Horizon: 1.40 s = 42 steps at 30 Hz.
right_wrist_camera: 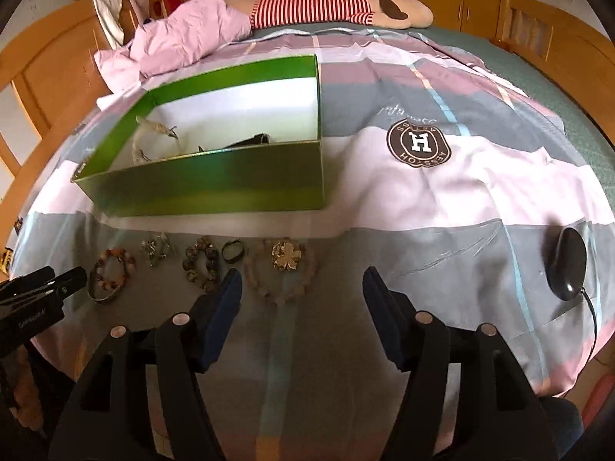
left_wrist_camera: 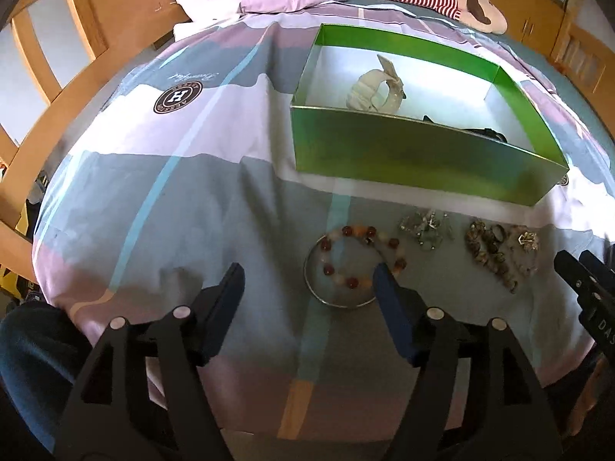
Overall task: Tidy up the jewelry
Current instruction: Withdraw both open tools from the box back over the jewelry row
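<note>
A green box (left_wrist_camera: 415, 153) (right_wrist_camera: 215, 188) stands on the bed with a white hair tie (left_wrist_camera: 374, 86) and a dark item (right_wrist_camera: 250, 141) inside. In front of it lie a red-and-white bead bracelet (left_wrist_camera: 359, 255) (right_wrist_camera: 113, 265) on a metal bangle (left_wrist_camera: 326, 296), a silver cluster (left_wrist_camera: 424, 226) (right_wrist_camera: 157, 249), a dark bead bracelet (left_wrist_camera: 488, 249) (right_wrist_camera: 201, 263), a dark ring (right_wrist_camera: 232, 251), and a gold flower brooch (right_wrist_camera: 286, 255) inside a pale bead bracelet (right_wrist_camera: 280, 292). My left gripper (left_wrist_camera: 309, 272) is open, just before the red bracelet. My right gripper (right_wrist_camera: 301, 276) is open before the brooch.
A black mouse (right_wrist_camera: 567, 267) with a cable lies on the bedspread at the right. A pink blanket (right_wrist_camera: 180, 38) and a striped plush doll (right_wrist_camera: 338, 7) lie at the far end. Wooden bed rails (left_wrist_camera: 57, 88) run around the bed.
</note>
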Tool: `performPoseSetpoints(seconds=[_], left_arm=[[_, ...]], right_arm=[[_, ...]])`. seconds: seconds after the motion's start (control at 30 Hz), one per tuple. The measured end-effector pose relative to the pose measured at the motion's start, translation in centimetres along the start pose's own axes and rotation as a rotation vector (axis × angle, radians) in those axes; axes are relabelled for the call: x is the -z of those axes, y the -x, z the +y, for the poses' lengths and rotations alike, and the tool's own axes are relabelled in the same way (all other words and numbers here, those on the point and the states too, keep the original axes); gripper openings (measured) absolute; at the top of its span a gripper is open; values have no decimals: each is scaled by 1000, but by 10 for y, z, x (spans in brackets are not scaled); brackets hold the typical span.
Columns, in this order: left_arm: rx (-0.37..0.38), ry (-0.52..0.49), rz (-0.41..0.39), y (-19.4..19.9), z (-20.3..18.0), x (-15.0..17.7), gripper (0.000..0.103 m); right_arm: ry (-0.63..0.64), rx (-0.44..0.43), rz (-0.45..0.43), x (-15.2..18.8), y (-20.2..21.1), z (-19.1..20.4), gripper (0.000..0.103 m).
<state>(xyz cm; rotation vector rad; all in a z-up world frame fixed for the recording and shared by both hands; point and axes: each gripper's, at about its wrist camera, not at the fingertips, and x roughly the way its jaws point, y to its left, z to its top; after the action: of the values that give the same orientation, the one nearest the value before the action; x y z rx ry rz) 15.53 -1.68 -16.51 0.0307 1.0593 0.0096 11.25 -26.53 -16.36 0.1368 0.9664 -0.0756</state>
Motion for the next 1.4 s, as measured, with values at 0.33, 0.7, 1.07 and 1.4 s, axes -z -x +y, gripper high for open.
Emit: performPoseSetpoints(seconds=[0.33,0.7,1.07,1.4], left_arm=[[-19,-30,-21,5,-7,4,72],[-18,-39,3,-3,-8,7,72],[-16,25,0,-3,16,-6,72],[-1,-56,-22,-3,-21,-10,73]], right_arm=[[136,-68,-38,9,-17,32,64],[197,-143,-3,19,-29,44,13],[5,-68,-41,-7,-21,-6,17],[-3,-82,-11,0,-43,-6,41]])
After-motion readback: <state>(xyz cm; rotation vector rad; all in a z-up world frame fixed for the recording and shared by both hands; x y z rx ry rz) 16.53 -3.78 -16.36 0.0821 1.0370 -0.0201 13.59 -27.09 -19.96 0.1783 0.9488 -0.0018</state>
